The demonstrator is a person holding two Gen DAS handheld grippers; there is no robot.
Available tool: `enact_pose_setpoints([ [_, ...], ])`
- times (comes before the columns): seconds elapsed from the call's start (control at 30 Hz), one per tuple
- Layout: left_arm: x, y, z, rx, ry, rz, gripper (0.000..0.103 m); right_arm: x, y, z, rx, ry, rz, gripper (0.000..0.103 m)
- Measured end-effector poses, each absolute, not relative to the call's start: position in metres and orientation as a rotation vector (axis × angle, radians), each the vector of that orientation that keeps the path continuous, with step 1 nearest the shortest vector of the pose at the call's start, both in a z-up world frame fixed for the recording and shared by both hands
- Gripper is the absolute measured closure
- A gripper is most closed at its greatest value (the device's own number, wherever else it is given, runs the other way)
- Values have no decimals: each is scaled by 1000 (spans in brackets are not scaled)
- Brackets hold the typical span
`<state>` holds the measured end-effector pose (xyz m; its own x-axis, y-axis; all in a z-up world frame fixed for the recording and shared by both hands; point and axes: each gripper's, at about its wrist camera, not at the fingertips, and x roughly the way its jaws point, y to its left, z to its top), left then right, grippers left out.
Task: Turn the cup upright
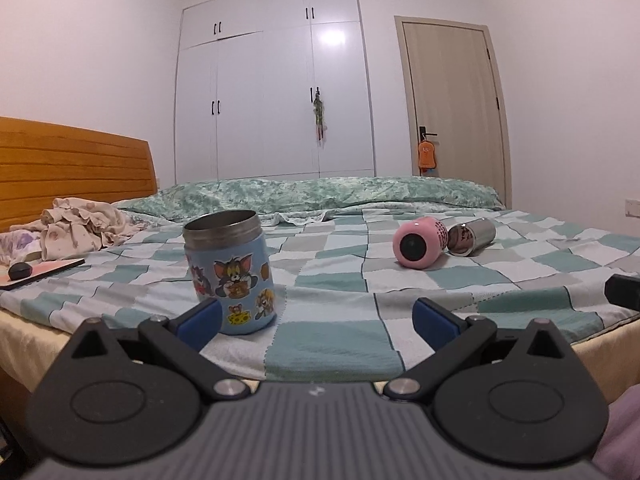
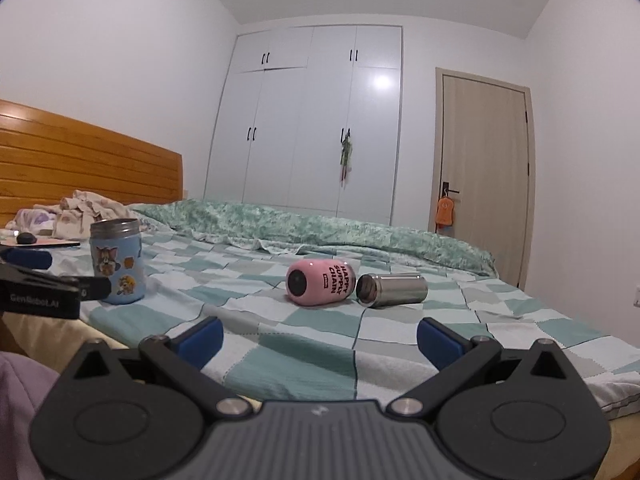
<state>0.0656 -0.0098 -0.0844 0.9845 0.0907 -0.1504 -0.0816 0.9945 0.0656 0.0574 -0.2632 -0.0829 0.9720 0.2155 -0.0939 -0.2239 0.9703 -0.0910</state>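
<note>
Blue cup [image 1: 230, 272] upright, left gripper [image 1: 316, 320] spread wide

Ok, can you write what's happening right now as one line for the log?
blue cup: upright | pink cup: on side | steel cup: on side | left gripper: open | right gripper: open

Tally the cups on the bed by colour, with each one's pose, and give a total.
Blue cup: 1, upright, mouth up
Pink cup: 1, lying on its side
Steel cup: 1, lying on its side
Total: 3 cups, 2 not yet upright
Both the left gripper and the right gripper are open and hold nothing.
</note>
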Motion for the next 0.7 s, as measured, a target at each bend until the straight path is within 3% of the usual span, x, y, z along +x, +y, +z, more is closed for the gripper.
enact_pose_setpoints([
  [0.7, 59, -1, -85, 39, 128, 91, 0, 53, -258, -84, -114, 64, 226, 0],
])
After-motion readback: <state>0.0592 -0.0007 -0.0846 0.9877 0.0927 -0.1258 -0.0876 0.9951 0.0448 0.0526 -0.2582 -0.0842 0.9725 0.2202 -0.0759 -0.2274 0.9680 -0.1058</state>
